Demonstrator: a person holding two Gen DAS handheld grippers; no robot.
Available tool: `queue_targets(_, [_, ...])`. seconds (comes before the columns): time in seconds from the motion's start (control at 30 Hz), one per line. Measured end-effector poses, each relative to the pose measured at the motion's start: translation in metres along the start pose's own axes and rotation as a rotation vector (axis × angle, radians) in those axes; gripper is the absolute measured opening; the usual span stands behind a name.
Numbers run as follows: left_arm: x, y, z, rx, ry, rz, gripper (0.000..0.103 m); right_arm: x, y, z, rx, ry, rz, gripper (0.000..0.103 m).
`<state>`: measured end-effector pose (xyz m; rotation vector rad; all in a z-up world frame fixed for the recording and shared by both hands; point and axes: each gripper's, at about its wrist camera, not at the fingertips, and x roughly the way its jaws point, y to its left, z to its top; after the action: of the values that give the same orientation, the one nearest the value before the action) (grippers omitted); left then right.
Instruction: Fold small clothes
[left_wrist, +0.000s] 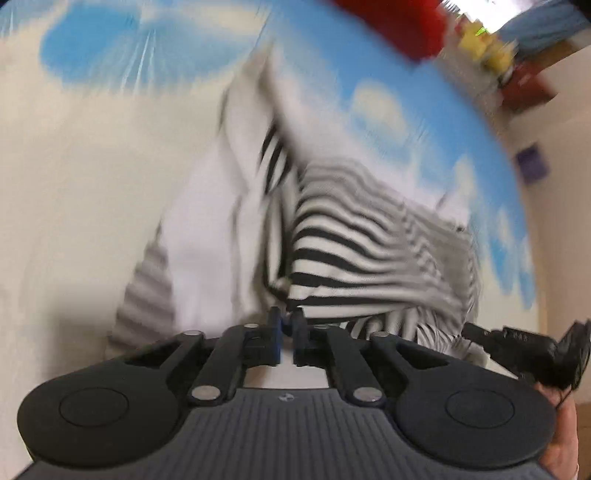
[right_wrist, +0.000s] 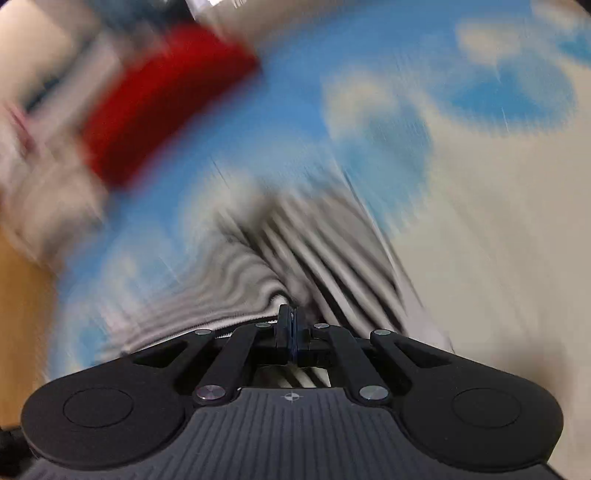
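Looking through the left wrist camera first, the left gripper (left_wrist: 287, 319) has its jaws nearly together, pinching an edge of the black-and-white striped garment (left_wrist: 354, 251), which lies bunched on a cream and blue sheet (left_wrist: 92, 155) just ahead of the fingers. Part of the cloth looks plain white, folded over. A red thing (left_wrist: 391, 26) sits at the far edge, pretty blurry, and a hand (left_wrist: 557, 435) shows at the lower right. Over on the right wrist camera, the right gripper (right_wrist: 292, 317) is pressed fully together on a fold of the same striped garment (right_wrist: 236, 280), everything smeared by blur. The red thing (right_wrist: 162, 103) shows upper left on the sheet (right_wrist: 498, 221).
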<state>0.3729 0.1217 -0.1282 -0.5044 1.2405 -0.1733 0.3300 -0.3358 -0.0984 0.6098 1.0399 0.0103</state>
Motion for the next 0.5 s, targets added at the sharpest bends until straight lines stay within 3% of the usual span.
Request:
queue_targets(0.03, [0.0, -0.001, 0.0, 0.017, -0.001, 0.002, 0.012, 0.011, -0.006, -0.006, 0.019, 0.08, -0.048, 0.001])
queue_targets(0.07, [-0.004, -0.002, 0.003, 0.024, -0.027, 0.005, 0.029, 0.017, -0.011, -0.011, 0.039, 0.115, -0.085, 0.004])
queue_targets(0.13, [-0.013, -0.003, 0.008, 0.003, -0.099, 0.005, 0.05, 0.011, -0.011, -0.011, 0.042, 0.078, -0.092, 0.006])
queue_targets(0.17, [-0.016, -0.004, 0.011, -0.012, -0.13, 0.0, 0.051, 0.005, -0.007, -0.009, 0.029, 0.039, -0.074, 0.016])
queue_targets(0.2, [-0.015, -0.005, 0.014, -0.022, -0.144, -0.008, 0.051, 0.0, -0.004, -0.009, 0.018, 0.005, -0.051, 0.039])
queue_targets(0.27, [-0.008, -0.007, 0.017, -0.036, -0.143, -0.01, 0.05, -0.001, 0.004, -0.009, -0.003, -0.031, -0.017, 0.059])
queue_targets(0.3, [-0.004, -0.01, 0.017, -0.034, -0.132, 0.0, 0.049, 0.002, 0.008, -0.01, -0.014, -0.028, -0.004, 0.057])
queue_targets(0.33, [0.004, -0.013, 0.016, -0.021, -0.115, 0.013, 0.037, 0.007, 0.008, -0.009, -0.018, -0.017, 0.007, 0.056])
queue_targets(0.37, [0.006, -0.016, 0.019, -0.007, -0.103, 0.022, 0.007, 0.014, 0.01, -0.009, -0.023, 0.007, 0.016, 0.053])
queue_targets(0.43, [0.001, -0.02, 0.019, 0.014, -0.152, 0.047, 0.002, 0.026, 0.013, -0.01, -0.032, 0.044, 0.0, 0.011])
queue_targets(0.47, [-0.006, -0.021, 0.023, 0.024, -0.198, 0.044, 0.002, 0.025, 0.013, -0.01, -0.026, 0.04, -0.012, 0.003])
queue_targets(0.5, [-0.015, -0.022, 0.024, 0.034, -0.239, 0.033, 0.002, 0.018, 0.015, -0.01, -0.014, 0.001, -0.018, 0.003])
